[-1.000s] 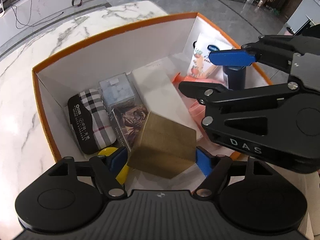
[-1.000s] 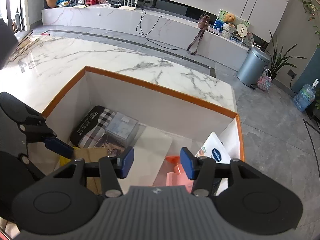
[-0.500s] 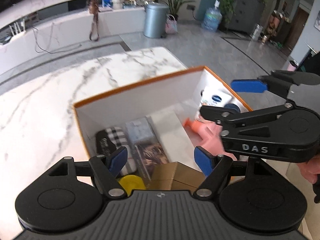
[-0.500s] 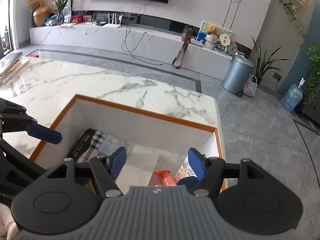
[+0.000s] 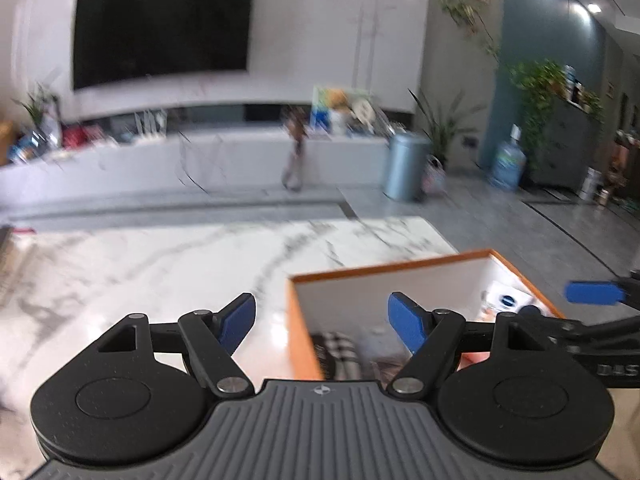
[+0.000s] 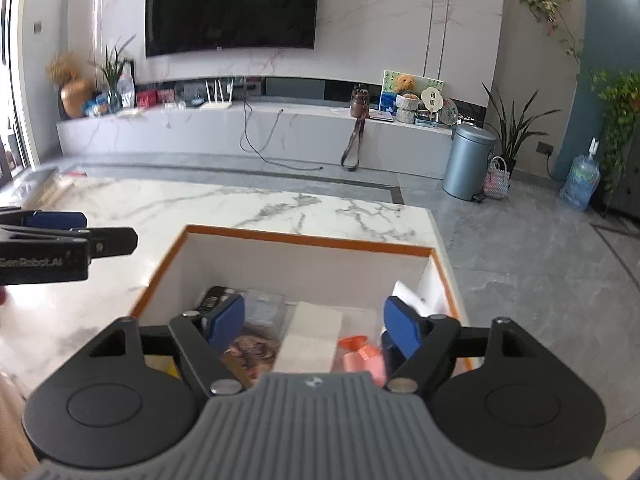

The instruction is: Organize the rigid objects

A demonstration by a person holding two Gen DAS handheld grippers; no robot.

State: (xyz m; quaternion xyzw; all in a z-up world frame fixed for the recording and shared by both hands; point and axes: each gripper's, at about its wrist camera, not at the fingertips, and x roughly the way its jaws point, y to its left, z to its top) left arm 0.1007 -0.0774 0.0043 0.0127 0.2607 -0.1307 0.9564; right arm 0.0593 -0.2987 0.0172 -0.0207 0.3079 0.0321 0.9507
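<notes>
An orange-rimmed white box (image 6: 308, 240) sits on the marble table, also in the left wrist view (image 5: 384, 270). It holds a plaid pouch (image 5: 340, 350), a clear cube (image 6: 264, 306), a white box (image 6: 314, 334), a pink bottle (image 6: 360, 358) and a white packet (image 5: 506, 300). My left gripper (image 5: 322, 322) is open and empty, raised above the box's left rim. My right gripper (image 6: 314, 326) is open and empty, raised above the box. Each gripper shows at the edge of the other's view.
The marble table (image 6: 160, 208) stretches left of and behind the box. Beyond it are a grey floor, a TV wall with a long white console (image 6: 256, 132), a metal bin (image 6: 468, 168) and plants.
My left gripper let go of the gold-brown box into the orange box, then rose and drew back to the left. My right gripper also rose and tilted up.
</notes>
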